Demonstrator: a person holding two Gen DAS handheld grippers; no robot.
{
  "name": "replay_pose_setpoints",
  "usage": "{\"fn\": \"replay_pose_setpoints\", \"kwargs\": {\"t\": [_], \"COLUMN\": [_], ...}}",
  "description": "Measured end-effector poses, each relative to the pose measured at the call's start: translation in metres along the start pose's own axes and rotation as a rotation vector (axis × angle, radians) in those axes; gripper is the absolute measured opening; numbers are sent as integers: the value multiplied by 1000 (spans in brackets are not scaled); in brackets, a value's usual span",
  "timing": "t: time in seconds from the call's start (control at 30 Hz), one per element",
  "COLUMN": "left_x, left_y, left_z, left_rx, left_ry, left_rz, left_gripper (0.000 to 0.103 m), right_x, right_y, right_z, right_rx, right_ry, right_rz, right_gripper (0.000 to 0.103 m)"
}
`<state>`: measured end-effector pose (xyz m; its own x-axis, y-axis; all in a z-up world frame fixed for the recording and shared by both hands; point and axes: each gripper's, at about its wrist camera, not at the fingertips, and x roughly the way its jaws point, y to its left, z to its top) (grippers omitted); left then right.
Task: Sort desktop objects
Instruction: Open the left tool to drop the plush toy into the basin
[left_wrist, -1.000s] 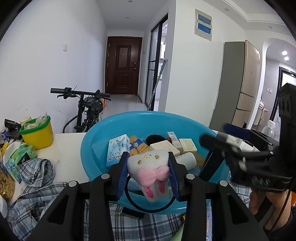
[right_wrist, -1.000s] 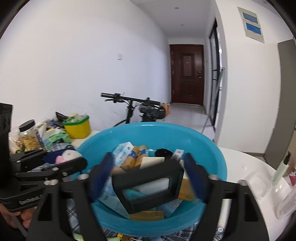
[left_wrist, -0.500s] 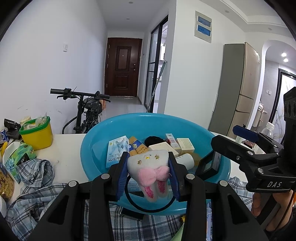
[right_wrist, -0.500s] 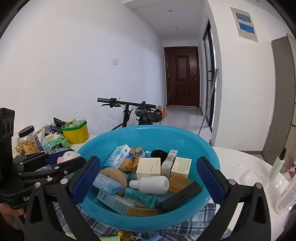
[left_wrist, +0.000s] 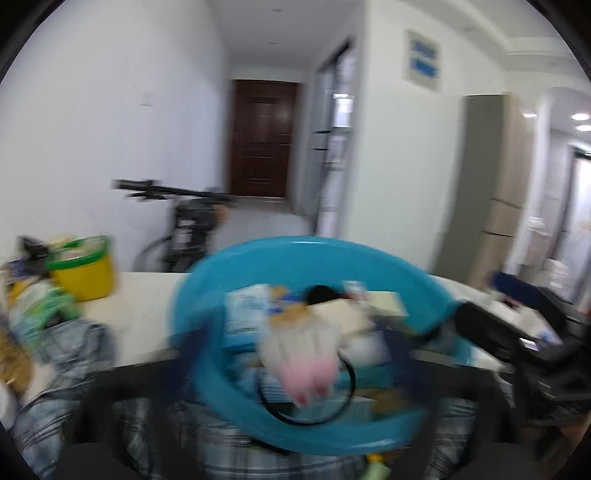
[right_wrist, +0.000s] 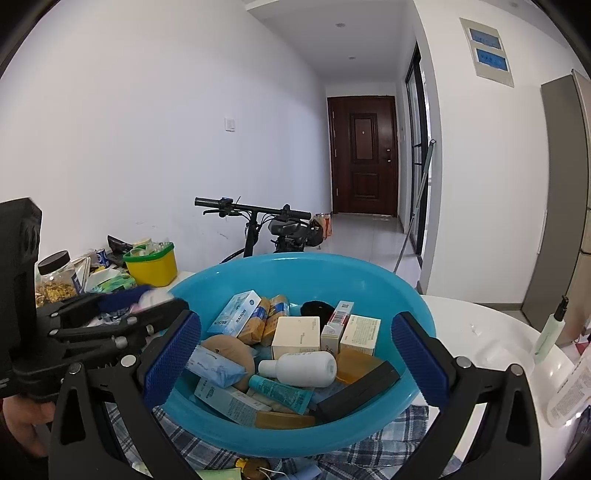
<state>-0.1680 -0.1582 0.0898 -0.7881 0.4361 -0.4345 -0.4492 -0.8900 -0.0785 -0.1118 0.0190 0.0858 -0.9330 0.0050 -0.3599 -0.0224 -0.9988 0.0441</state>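
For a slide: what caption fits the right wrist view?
Open right gripper poised over a blue basin filled with boxes and a white bottle.

The right gripper (right_wrist: 295, 354) is made of black plastic, with two long arms that spread out like a V. Each finger has a bumpy blue pad (right_wrist: 171, 356) on its inner side, and round silver screws (right_wrist: 463, 362) sit at the joints. The left gripper (right_wrist: 110, 314) is black too, with the same silver screws.
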Motion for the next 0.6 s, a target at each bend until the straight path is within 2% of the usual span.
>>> {"fn": "replay_pose_setpoints", "kwargs": {"t": [0.07, 0.6], "left_x": [2, -8], "left_y": [0, -5], "left_z": [0, -6], "left_rx": [19, 61], "left_ry": [10, 6], "left_rz": [38, 22], "left_gripper": [103, 103], "right_x": [0, 0], "right_y": [0, 3], "right_z": [0, -1], "right_rx": [0, -34], "right_ry": [4, 29], "right_rz": [1, -17], "right_gripper": [103, 103]}}
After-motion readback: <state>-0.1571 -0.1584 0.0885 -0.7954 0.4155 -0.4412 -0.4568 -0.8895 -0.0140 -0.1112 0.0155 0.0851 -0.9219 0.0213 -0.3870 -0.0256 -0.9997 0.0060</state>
